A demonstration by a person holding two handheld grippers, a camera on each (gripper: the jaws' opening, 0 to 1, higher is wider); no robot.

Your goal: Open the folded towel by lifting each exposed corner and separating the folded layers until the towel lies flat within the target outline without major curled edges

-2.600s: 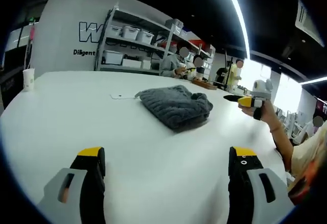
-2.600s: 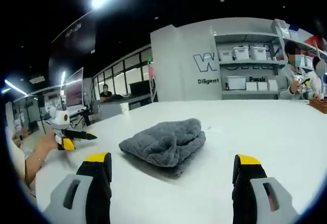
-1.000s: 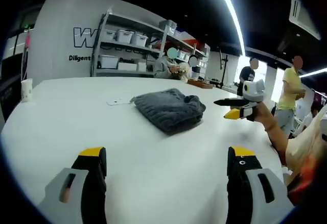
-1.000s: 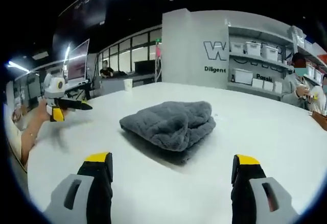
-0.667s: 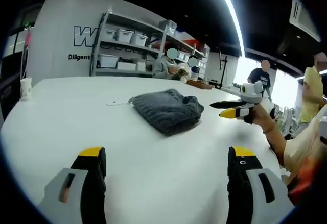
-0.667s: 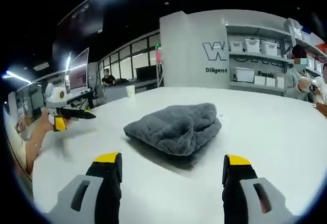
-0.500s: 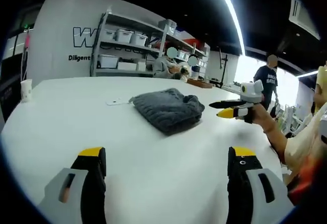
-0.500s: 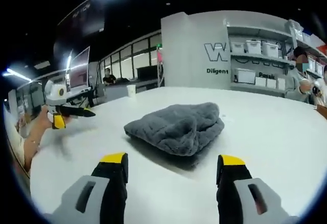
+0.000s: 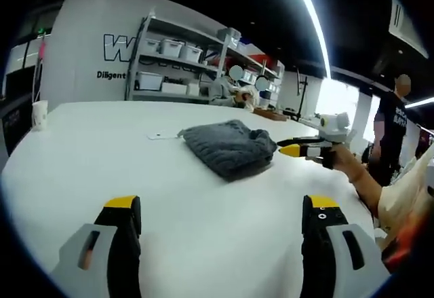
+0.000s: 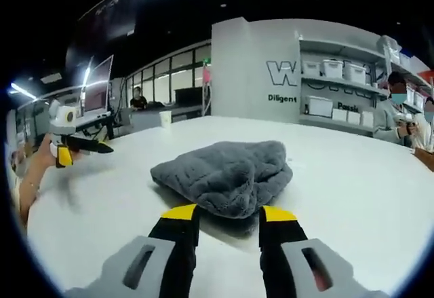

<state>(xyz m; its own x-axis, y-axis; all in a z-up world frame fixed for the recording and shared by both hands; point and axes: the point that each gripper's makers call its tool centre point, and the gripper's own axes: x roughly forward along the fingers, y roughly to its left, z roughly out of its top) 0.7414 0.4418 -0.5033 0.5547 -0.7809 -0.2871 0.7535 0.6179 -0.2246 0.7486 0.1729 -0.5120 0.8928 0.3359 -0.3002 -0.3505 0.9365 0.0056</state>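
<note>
Your right tool (image 10: 225, 211) hangs low over the white desk (image 10: 352, 196) with its yellow-tipped jaws drawn close together, a narrow gap left between them and nothing pinched. Just ahead of those tips lies the grey towel (image 10: 224, 176), bunched and folded in a soft heap; whether the jaws touch its near edge is hard to tell from this angle. Your left tool (image 9: 220, 206) sits well back from the towel (image 9: 229, 146), jaws spread wide and empty, the cloth lying far ahead of them on the desk (image 9: 95, 155). Seen from the left gripper view, your right tool (image 9: 290, 146) comes in from the right, its tips just beside the towel's right edge, your hand (image 9: 342, 157) behind it. A paper cup (image 9: 40, 114) stands far off to the left, and shelves (image 9: 176, 60) with white bins line the wall beyond.
</note>
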